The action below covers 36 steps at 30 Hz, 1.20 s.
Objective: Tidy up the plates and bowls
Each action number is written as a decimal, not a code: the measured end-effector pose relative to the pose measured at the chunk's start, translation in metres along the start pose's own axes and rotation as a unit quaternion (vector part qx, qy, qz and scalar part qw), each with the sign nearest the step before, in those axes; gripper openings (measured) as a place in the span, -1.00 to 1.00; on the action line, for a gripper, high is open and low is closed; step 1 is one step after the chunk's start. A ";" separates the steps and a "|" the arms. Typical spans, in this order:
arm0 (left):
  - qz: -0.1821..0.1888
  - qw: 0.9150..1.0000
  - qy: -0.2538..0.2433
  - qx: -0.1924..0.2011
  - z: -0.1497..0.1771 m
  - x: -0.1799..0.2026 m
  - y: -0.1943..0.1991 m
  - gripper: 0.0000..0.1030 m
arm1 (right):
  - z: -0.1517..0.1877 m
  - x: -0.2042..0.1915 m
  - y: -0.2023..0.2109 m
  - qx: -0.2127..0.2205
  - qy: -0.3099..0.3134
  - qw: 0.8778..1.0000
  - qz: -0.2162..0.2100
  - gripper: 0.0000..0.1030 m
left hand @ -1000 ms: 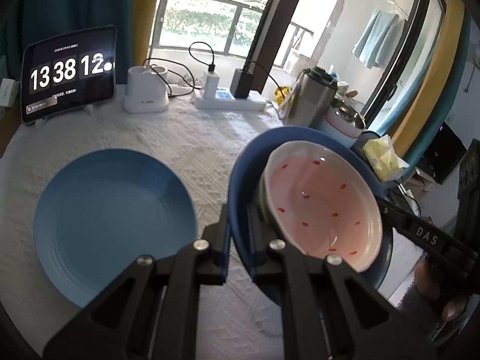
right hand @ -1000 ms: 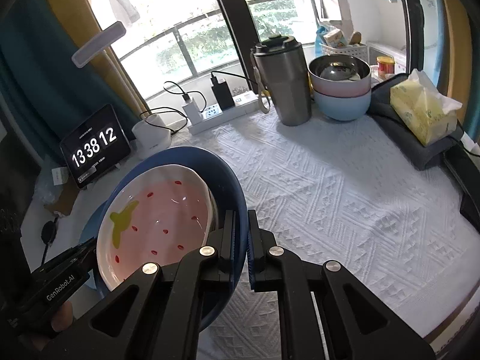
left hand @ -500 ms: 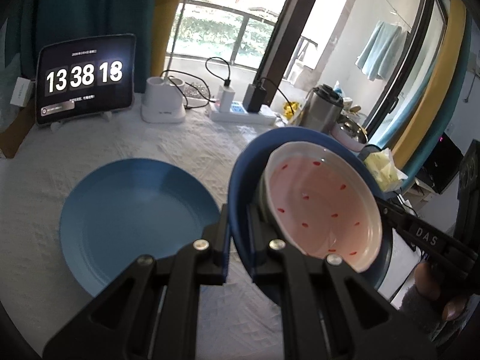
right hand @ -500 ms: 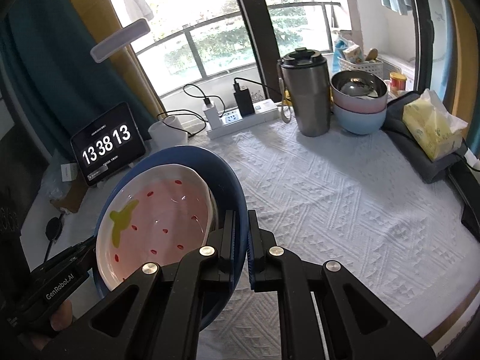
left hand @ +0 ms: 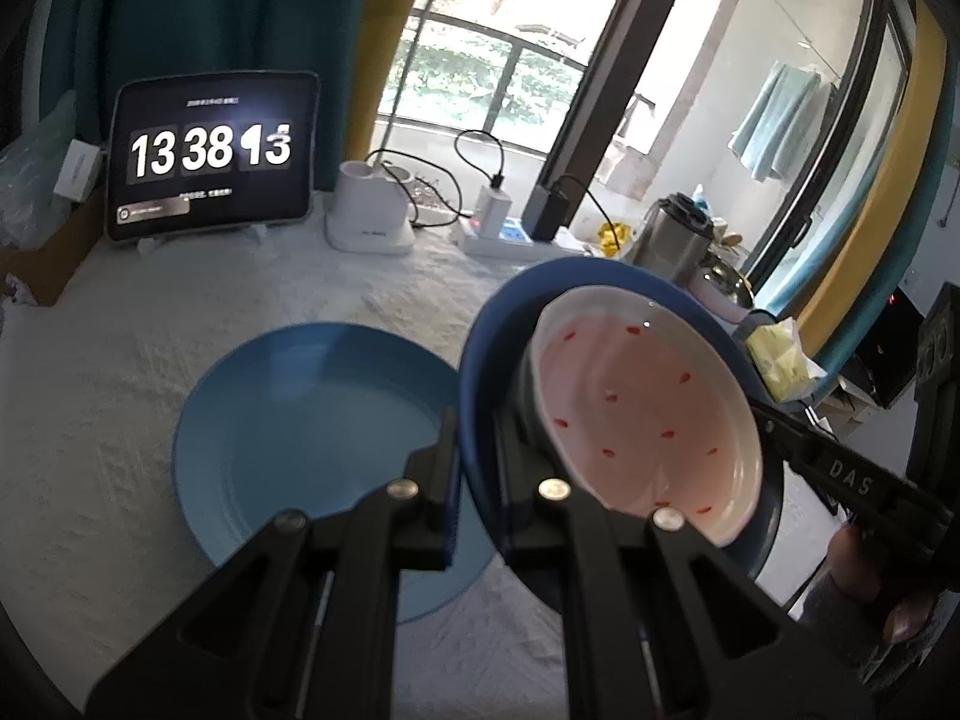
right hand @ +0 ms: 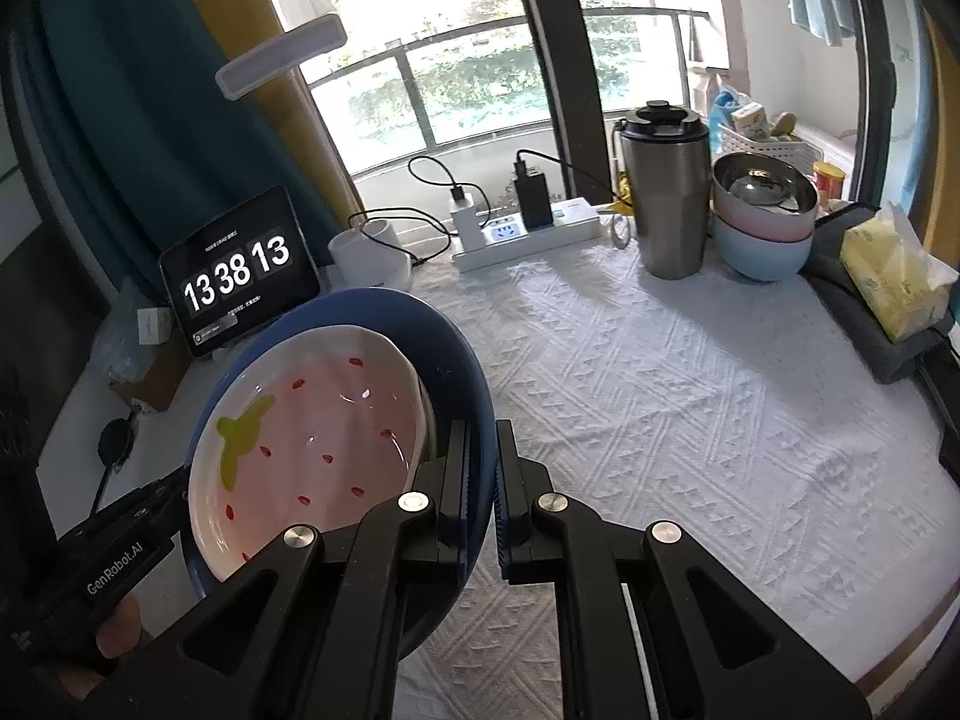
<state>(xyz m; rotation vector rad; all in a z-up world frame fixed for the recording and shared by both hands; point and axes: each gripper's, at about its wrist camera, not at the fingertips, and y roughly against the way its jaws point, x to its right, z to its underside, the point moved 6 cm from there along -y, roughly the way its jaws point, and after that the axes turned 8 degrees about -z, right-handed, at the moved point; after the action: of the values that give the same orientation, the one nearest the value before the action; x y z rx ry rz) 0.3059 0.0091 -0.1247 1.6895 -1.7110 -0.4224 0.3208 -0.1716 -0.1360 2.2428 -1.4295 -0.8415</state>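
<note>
1. Strawberry-pattern bowl (right hand: pixel 312 438): glossy glazed ceramic.
2. Blue plate (left hand: pixel 312 420): smooth, satin.
3. Tablecloth (right hand: pixel 690 408): white woven cloth, embossed.
4. Tumbler (right hand: pixel 666 198): brushed metal.
5. Claws: matt black plastic.

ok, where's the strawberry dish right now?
The strawberry dish sits in the dark blue plate, which the left gripper and right gripper clamp by opposite rims, held above the white tablecloth.

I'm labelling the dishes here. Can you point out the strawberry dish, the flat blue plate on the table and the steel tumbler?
strawberry dish (right hand: pixel 312 438): right wrist view, middle of its pink inside.
flat blue plate (left hand: pixel 312 420): left wrist view, its bare centre.
steel tumbler (right hand: pixel 663 198): right wrist view, its metal body.
</note>
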 end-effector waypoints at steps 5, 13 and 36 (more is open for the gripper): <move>-0.005 1.000 0.010 -0.001 -0.002 -0.016 -0.001 -0.85 | 0.000 -0.012 -0.009 -0.006 0.006 1.000 -0.003 -0.82; -0.014 1.000 0.023 -0.003 -0.005 -0.042 -0.003 -0.86 | 0.000 -0.034 -0.028 -0.019 0.017 1.000 -0.010 -0.82; -0.047 0.997 0.056 -0.015 -0.009 -0.105 -0.020 -0.86 | 0.008 -0.077 -0.090 -0.064 0.031 0.997 -0.031 -0.81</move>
<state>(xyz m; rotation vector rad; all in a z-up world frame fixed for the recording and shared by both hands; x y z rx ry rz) 0.3183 0.1112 -0.1564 1.7440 -1.5419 -0.3890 0.3540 -0.0632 -0.1721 2.2074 -1.2485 -0.8485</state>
